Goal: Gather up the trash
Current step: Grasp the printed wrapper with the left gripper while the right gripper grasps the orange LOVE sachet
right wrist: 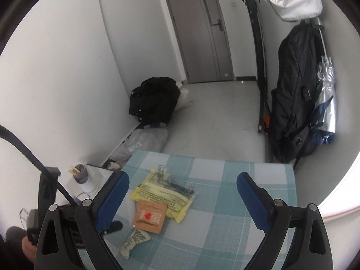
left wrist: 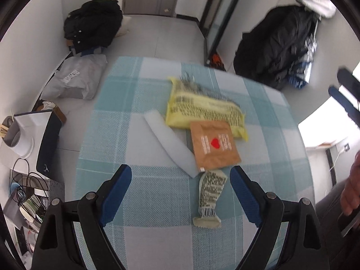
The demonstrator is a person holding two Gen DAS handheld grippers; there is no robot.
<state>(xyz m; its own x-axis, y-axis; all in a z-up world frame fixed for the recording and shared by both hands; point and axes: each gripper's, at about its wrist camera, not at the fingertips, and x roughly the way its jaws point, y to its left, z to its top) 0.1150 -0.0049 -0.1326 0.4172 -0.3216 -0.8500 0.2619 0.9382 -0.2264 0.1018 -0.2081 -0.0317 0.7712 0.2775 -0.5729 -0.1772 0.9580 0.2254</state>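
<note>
Left wrist view: your left gripper (left wrist: 180, 180) is spread wide and empty above the checked tablecloth (left wrist: 139, 117), as is your right gripper (right wrist: 182, 193). On that cloth lie a yellow wrapper (left wrist: 202, 110), brown packet (left wrist: 213, 146) overlapping it, white strip (left wrist: 171, 144) and crumpled sachet (left wrist: 210, 193).

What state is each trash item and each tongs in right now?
Yellow printed plastic wrapper: flat on checked cloth, under the pouch's edge.
Brown paper pouch with red heart: lying flat.
White foam strip: lying flat.
Small grey-green sachet: crumpled, lying.
Left tongs: open, empty.
Right tongs: open, empty.
</note>
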